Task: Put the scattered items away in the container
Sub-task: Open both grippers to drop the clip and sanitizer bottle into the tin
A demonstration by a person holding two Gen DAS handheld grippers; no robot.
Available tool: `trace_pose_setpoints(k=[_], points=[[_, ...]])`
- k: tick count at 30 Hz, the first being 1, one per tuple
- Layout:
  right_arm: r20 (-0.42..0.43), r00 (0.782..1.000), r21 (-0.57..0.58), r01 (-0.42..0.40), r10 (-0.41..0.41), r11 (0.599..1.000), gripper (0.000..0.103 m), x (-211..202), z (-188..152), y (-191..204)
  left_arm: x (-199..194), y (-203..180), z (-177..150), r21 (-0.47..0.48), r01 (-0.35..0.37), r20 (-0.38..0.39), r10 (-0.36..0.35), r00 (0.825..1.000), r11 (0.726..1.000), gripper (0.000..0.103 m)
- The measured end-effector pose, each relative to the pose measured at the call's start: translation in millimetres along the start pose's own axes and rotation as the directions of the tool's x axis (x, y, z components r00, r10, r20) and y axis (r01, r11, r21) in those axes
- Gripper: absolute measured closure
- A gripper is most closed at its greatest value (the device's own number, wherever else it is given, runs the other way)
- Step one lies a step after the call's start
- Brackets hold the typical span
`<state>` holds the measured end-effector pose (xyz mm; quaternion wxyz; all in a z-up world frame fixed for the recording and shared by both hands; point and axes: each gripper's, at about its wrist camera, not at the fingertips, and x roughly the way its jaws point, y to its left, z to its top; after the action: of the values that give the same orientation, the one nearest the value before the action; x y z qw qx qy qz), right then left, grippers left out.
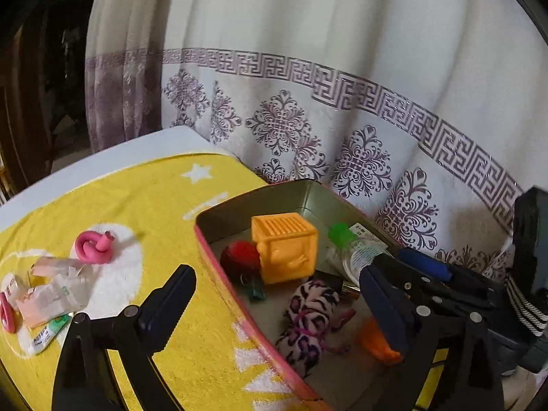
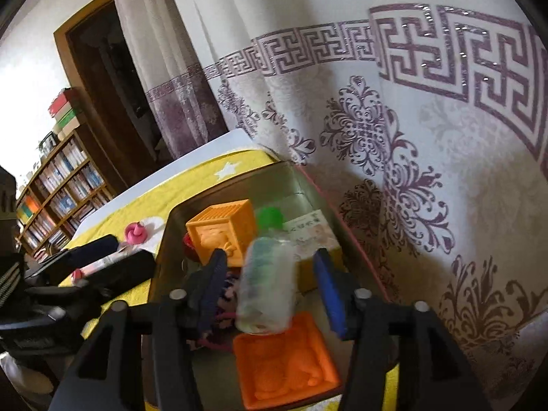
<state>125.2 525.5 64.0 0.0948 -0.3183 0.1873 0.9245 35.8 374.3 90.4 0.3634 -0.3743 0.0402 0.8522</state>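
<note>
While the right gripper hangs over the tin, its fingers stand spread to either side of a clear bottle with a green cap; the bottle is blurred and neither pad seems to press on it, so released. Bottle sits inside the tin, neck toward the curtain. Also in the tin: yellow block, red pompom, striped plush, orange block, a small box by the far wall.

Left gripper wide open, holding nothing, one finger over the yellow towel, the other over the tin.

On the towel, outside the tin: pink knot, clear packets, a small tube, another pink piece at the frame edge.

Bookshelf at left in the right wrist view.
</note>
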Motion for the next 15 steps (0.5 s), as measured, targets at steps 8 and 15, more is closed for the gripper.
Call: trace_pose_setpoints(k=[8, 15], points=[[-0.005, 1.000, -0.014, -0.012, 0.012, 1.000, 0.045, 1.4, -2.0, 10.9, -9.1, 23.9, -3.4, -0.066, -0.030, 0.000, 0.030, 1.000, 0.997, 0.005], [-0.018, 1.000, -0.010, -0.023, 0.023, 1.000, 0.042, 4.0, -4.0, 20.3, -14.0, 38.6, -11.1, -0.089, -0.054, -0.011, 0.054, 0.999, 0.995, 0.005]])
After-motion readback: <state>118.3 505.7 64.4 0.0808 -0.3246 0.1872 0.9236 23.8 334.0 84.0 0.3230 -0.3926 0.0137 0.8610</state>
